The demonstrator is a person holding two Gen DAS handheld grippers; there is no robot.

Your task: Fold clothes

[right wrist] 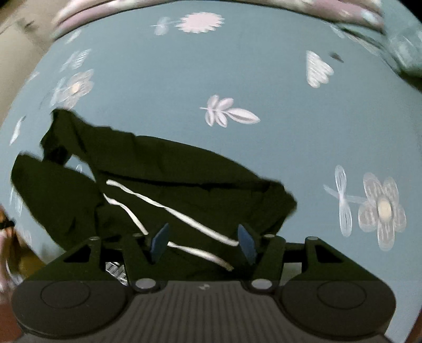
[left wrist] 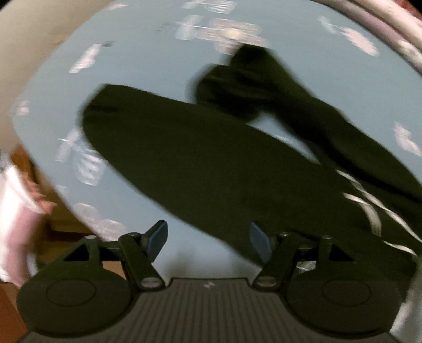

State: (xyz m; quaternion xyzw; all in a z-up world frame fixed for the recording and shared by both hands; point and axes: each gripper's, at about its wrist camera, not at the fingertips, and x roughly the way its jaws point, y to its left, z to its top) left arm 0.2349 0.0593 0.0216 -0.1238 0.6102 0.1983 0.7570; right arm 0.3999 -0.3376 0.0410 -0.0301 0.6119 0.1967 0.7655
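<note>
Dark green trousers (left wrist: pixel 200 158) with white drawstrings (right wrist: pixel 184 216) lie rumpled on a blue flowered bedsheet (right wrist: pixel 263 79). In the left wrist view one leg stretches up-left and the other (left wrist: pixel 303 100) runs up toward the far side with a bunched end. My left gripper (left wrist: pixel 209 241) is open and empty, just above the near edge of the leg. My right gripper (right wrist: pixel 203 241) is open and empty over the waistband, with the drawstrings lying between its fingers. The left view is blurred.
The bed's left edge (left wrist: pixel 47 168) drops to a brown floor with pink-white cloth (left wrist: pixel 15 216) beside it. A striped pink pillow or blanket (right wrist: pixel 211 6) lies along the far side. Bare sheet stretches right of the trousers.
</note>
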